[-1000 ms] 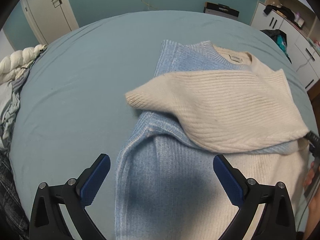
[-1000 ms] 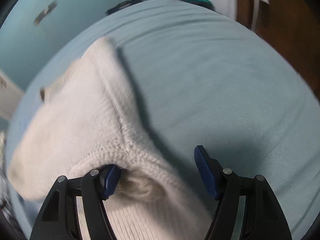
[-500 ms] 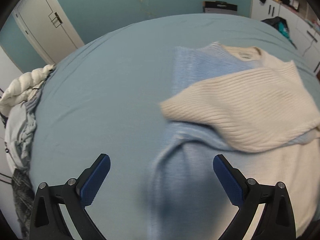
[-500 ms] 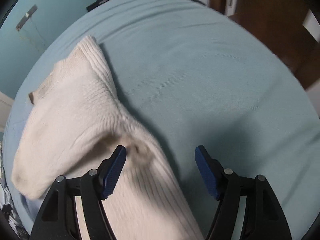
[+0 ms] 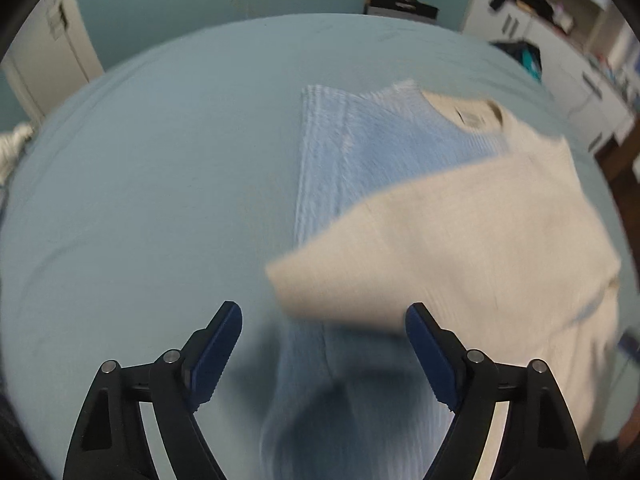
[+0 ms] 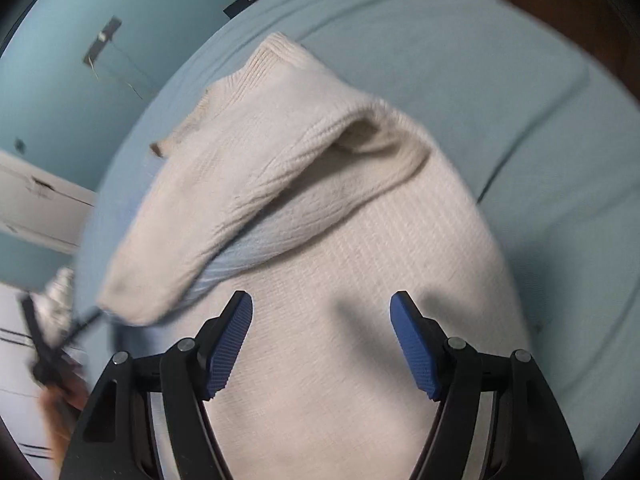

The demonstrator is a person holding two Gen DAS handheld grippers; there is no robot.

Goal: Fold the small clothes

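A small knit sweater, half light blue and half cream, lies flat on the bed. Its cream sleeve is folded across the body, and in the right wrist view it crosses toward the left. My left gripper is open and empty, hovering over the blue lower part of the sweater near the sleeve cuff. My right gripper is open and empty above the cream body. The left gripper shows blurred at the left edge of the right wrist view.
The light blue bedsheet spreads around the sweater. A white door and white bundled cloth are at the left. White cabinets and a dark box stand beyond the bed. Brown floor lies at the right.
My right gripper let go of the cream sleeve and pulled back over the sweater body. My left gripper moved left, then back toward the sweater. The sleeve now rests folded across.
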